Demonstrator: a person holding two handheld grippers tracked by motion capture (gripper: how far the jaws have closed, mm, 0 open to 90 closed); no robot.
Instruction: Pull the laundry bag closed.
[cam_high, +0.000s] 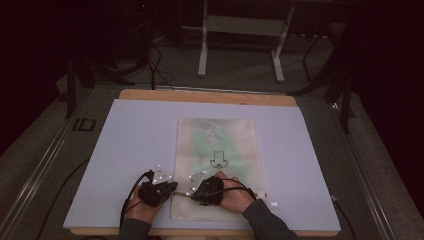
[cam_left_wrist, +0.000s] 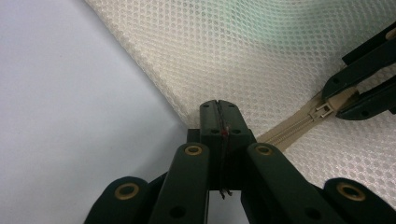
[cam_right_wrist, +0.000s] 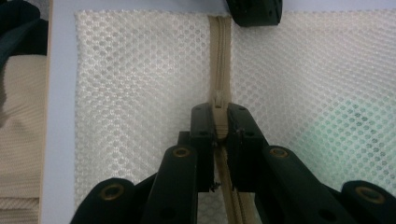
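Zipping or unzipping mesh bag (cam_high: 215, 150), flat on mat (cam_high: 130, 145), near centre. Left gripper (cam_left_wrist: 218, 108) clamped on bag's near-left corner by zipper (cam_left_wrist: 285, 133) end, anchoring. Right gripper (cam_right_wrist: 218, 122) closed on zipper pull (cam_right_wrist: 218, 101). Next, likely: steady slide of pull along zipper, corner held taut. Green item inside bag; nothing blocking track.

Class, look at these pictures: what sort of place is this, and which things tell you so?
Probably a lab or recording workspace: a padded work table in a dark room, loose cables on the floor, and a metal stand behind.
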